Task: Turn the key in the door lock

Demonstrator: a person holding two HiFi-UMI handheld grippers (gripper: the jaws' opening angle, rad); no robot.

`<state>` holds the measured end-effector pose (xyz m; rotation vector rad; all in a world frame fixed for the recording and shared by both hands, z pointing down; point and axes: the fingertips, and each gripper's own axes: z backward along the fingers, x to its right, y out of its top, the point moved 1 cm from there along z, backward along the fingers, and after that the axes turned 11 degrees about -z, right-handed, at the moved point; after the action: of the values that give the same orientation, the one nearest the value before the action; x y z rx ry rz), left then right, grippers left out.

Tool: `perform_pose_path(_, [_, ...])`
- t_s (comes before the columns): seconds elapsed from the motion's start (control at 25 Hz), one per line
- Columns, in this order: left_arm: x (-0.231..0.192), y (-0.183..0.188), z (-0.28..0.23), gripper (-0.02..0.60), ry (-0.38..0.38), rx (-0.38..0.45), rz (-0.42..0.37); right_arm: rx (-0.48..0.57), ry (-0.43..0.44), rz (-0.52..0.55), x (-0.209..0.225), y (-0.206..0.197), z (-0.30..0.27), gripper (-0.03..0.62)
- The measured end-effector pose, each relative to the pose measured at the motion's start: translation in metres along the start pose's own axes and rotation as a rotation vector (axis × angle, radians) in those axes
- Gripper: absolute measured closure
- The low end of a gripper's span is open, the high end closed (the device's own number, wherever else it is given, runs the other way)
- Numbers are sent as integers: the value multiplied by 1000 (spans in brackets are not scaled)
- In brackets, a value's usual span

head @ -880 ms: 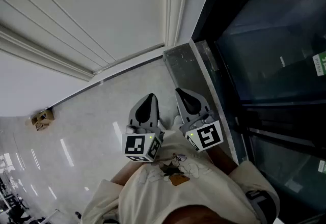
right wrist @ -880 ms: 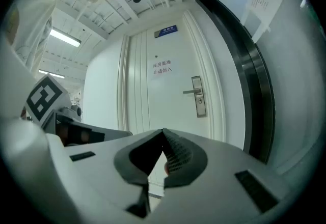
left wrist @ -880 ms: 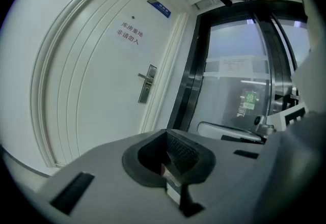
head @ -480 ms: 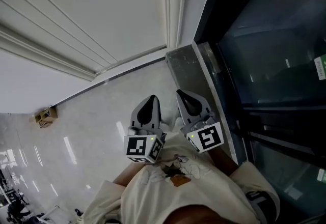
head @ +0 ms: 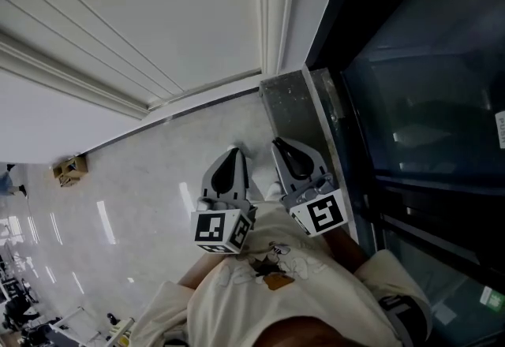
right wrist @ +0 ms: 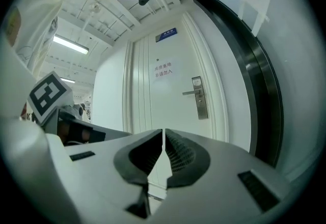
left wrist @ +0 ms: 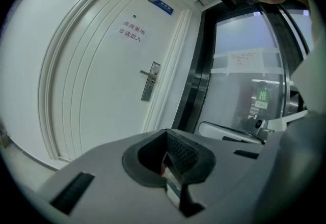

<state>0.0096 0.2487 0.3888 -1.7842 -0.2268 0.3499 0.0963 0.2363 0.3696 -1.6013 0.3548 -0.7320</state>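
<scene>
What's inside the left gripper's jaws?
The left gripper has its jaws closed on a small silvery object with a reddish bit, perhaps the key. Only its near edge shows. The ribbed pads cover the rest, so its full shape cannot be seen.

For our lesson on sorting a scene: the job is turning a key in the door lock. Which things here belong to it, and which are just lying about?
Job: door, lock, left gripper shut on what looks like the key, right gripper, shut and empty.
Lying about: box on the floor, sign, green sticker.
</scene>
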Motion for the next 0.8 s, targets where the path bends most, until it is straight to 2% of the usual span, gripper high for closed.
perform_pose_path(0.2, [-26,0,-37,575,6,-1,16,-15,1,1,22,-4,-42,586])
perform_pose_path(0.44, [-94,20,-114,575,-23,-4,33,-14,-37,49,53,6,-139,586])
perform_pose_path(0.6, [-137,53,-170,575,-89,10,-3,-28,-99,108,82,23,-210,586])
perform_pose_path(0.72, [-161,71,-203,575,-155,0,-49,4,-151,128,102,40,-253,585])
perform_pose_path(0.8, [-172,79,-221,575,-188,-13,-52,18,-188,140,112,49,-270,585])
